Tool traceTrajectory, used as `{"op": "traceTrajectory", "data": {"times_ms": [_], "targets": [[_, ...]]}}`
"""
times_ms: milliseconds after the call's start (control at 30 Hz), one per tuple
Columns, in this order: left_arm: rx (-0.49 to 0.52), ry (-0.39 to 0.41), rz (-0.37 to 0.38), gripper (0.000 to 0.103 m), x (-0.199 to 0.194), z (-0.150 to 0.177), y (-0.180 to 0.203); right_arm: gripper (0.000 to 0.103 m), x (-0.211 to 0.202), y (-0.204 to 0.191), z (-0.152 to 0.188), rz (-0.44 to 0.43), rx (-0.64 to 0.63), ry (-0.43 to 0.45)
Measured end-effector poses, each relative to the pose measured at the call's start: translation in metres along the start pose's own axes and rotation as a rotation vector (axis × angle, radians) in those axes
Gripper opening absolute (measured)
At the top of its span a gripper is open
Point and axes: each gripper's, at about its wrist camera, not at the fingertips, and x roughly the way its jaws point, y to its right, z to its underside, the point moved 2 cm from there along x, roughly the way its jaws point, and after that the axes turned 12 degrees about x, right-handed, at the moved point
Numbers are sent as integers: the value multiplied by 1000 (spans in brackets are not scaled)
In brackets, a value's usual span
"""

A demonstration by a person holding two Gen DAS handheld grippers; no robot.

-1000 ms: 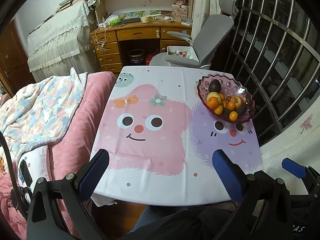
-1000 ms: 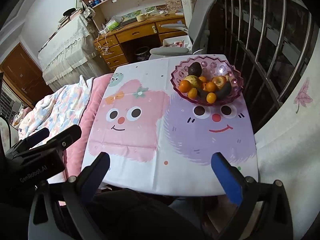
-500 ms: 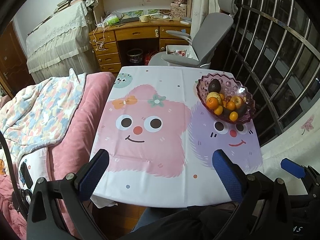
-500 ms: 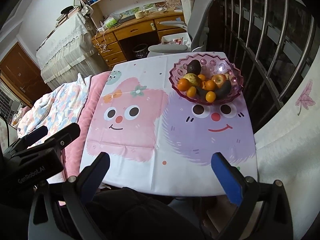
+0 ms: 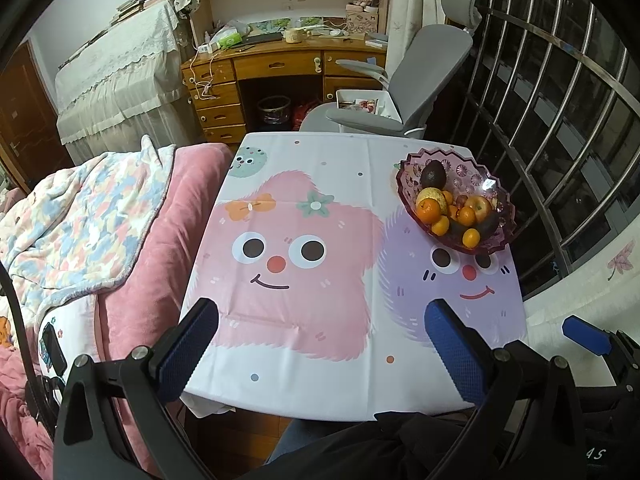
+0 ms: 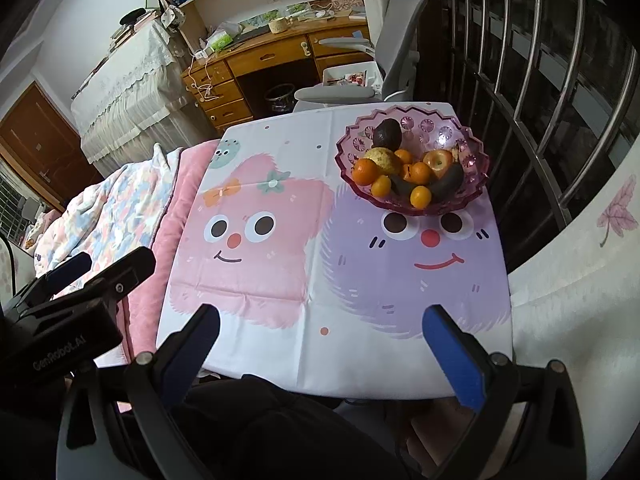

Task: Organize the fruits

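Lower fruits in the pink bowl (image 6: 414,204) are hidden by oranges (image 6: 421,197); left gripper (image 5: 320,344) and right gripper (image 6: 320,344) are held wide apart, empty, above the table's (image 6: 280,344) near edge.

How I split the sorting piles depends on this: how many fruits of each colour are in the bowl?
Orange citrus fruits: 5
Dark avocado-like fruits: 3
Yellow pear-like fruit: 1
Red-yellow apple: 1
Total: 10 visible in the pink bowl; more may be hidden underneath.
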Motion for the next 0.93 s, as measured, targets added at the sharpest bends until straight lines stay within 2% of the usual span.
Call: {"op": "traceTrajectory", "data": {"times_ms": [933], "targets": [[-3,32,-67,103,-15,-8,7,102,-1,2,-9,-14,-2,3]]}}
